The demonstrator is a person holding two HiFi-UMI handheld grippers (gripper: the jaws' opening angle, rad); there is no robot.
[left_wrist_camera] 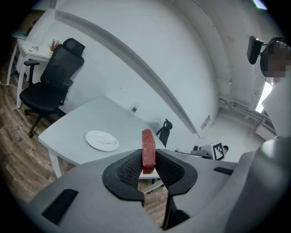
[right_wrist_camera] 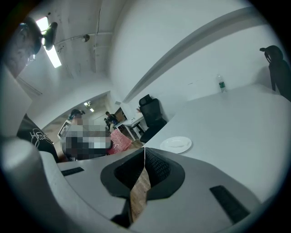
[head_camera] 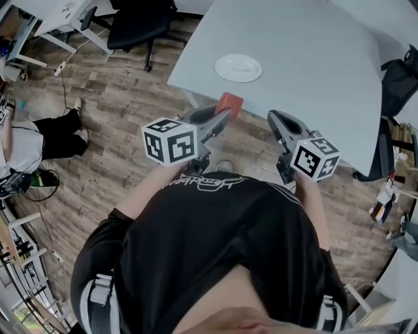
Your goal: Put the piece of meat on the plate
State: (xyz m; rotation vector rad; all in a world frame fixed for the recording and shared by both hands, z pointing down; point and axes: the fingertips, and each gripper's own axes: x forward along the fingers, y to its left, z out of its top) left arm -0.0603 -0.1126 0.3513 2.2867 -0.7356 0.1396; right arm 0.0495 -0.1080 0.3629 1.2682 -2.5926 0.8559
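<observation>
A red slab of meat (left_wrist_camera: pixel 148 151) stands upright between the pads of my left gripper (left_wrist_camera: pixel 148 169), which is shut on it. From above, the meat (head_camera: pixel 229 103) sticks out past the left gripper (head_camera: pixel 224 116), just short of the table's near corner. The white plate (head_camera: pixel 238 68) lies empty on the grey table (head_camera: pixel 313 72), ahead of both grippers; it also shows as the plate (left_wrist_camera: pixel 102 139) and the plate (right_wrist_camera: pixel 176 144). My right gripper (head_camera: pixel 273 119) hangs at the table's near edge; in its own view the right gripper (right_wrist_camera: pixel 143 157) is shut with nothing in it.
A black office chair (head_camera: pixel 140 26) stands on the wood floor left of the table, with a white desk (head_camera: pixel 62 19) behind it. A small bottle (right_wrist_camera: pixel 221 84) stands at the table's far side. A person (head_camera: pixel 36 140) sits at the far left.
</observation>
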